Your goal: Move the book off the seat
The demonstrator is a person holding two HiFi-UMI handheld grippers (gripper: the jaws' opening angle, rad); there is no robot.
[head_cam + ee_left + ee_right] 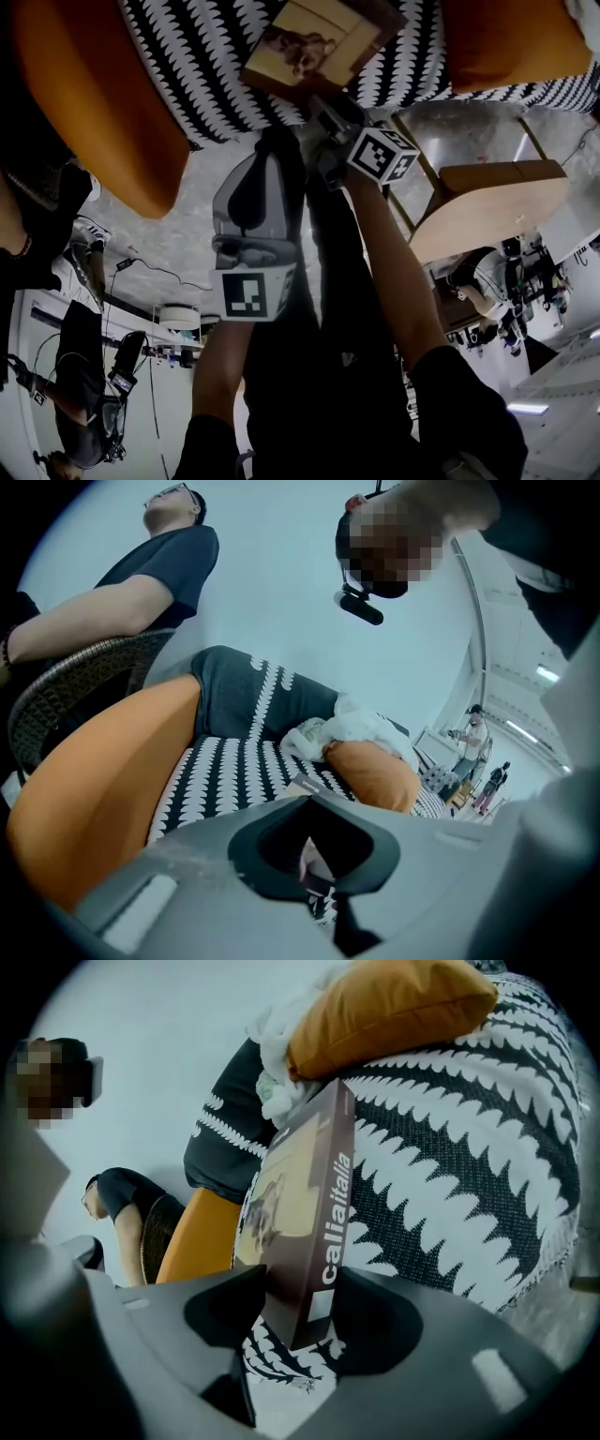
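Observation:
A brown book (314, 47) with a tan picture cover stands tilted over the black-and-white patterned seat (206, 56). My right gripper (326, 111) is shut on its lower end. In the right gripper view the book (314, 1213) rises on edge between both jaws of the right gripper (298, 1321), white lettering on the spine, and each jaw lies against one of its sides. My left gripper (272, 141) hangs just below the seat's front edge, left of the right one. Its jaws meet at the tips in the left gripper view (311, 801), with nothing between them.
Orange cushions lie at both ends of the seat (89, 103) (511, 37). A wooden side table (487, 202) stands to the right. A white cloth (347, 728) lies at the back of the seat. A person sits in a wicker chair (66, 696) beside it.

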